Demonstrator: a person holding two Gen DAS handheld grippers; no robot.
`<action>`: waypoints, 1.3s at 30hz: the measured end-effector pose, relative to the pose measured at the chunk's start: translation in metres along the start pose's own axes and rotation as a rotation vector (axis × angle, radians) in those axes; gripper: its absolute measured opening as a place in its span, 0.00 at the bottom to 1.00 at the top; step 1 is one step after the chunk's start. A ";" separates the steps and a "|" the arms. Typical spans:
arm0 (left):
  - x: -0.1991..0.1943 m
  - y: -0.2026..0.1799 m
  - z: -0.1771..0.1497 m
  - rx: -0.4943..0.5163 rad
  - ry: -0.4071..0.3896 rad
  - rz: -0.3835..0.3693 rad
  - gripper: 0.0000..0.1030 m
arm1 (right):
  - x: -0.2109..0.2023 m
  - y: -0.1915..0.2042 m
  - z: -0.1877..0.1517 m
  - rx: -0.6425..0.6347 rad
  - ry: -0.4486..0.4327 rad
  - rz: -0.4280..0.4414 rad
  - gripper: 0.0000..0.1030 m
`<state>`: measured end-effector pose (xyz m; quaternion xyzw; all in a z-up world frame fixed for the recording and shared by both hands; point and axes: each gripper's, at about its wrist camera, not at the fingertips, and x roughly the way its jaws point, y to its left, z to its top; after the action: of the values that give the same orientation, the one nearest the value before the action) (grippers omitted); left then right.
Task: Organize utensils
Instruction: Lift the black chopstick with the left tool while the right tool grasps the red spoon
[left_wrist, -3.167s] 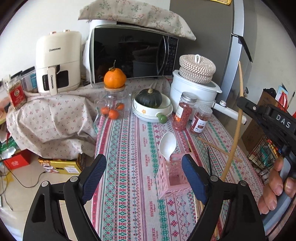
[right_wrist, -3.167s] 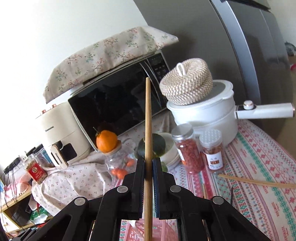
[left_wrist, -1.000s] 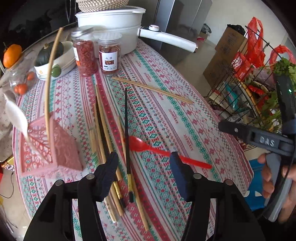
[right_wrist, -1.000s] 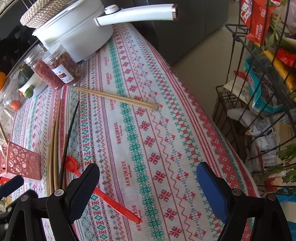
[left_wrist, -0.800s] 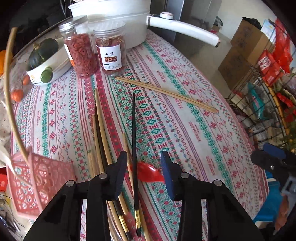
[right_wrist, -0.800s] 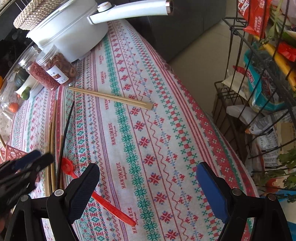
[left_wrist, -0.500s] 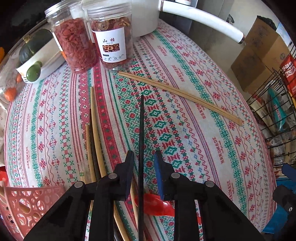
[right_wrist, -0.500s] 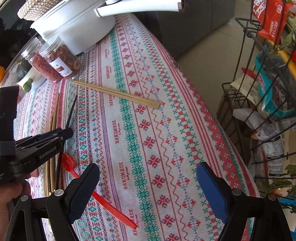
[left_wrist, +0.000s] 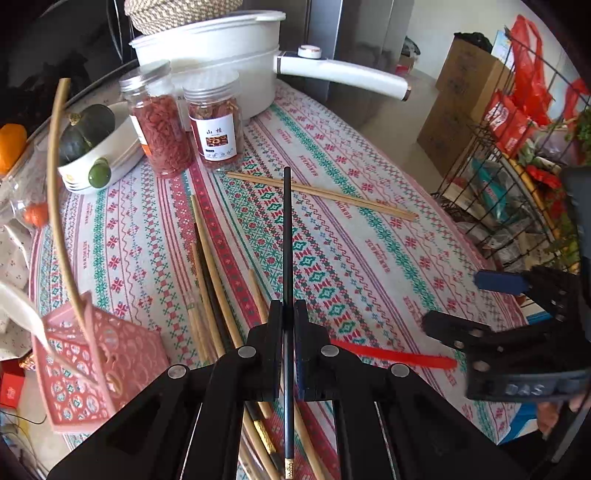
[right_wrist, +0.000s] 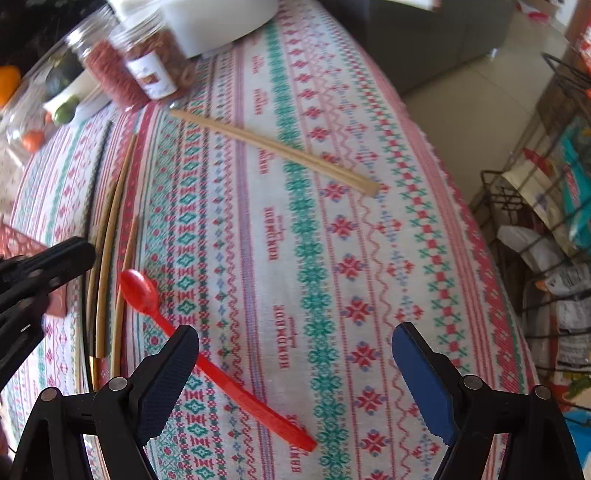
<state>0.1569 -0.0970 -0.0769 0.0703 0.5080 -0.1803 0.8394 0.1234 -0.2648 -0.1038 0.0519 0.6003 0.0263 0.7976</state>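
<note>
The bowl of the red spoon (left_wrist: 391, 356) is hidden behind the left gripper (left_wrist: 288, 350) in the left wrist view, while the white pot (right_wrist: 218, 18) is cut off by the right wrist view's top edge.

The tablecloth (right_wrist: 280, 236) carries the word "HANDMADE" printed over and over in red along its patterned bands, readable in both wrist views. The label on the right-hand jar (left_wrist: 216, 122), at the far side of the table, bears the two Chinese characters 山楂. Raised letters reading "DAS" stand on the black body of the right gripper (left_wrist: 524, 389) at the near right
</note>
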 end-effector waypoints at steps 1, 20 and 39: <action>-0.010 0.000 -0.007 0.004 -0.012 -0.009 0.05 | 0.003 0.007 0.000 -0.025 0.007 0.007 0.87; -0.090 0.061 -0.076 -0.109 -0.114 -0.103 0.05 | 0.066 0.107 0.008 -0.368 0.073 0.003 0.50; -0.135 0.074 -0.088 -0.095 -0.215 -0.083 0.05 | 0.020 0.120 0.012 -0.284 -0.136 0.075 0.09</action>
<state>0.0552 0.0293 -0.0050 -0.0104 0.4256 -0.1968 0.8832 0.1429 -0.1437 -0.1064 -0.0373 0.5327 0.1372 0.8342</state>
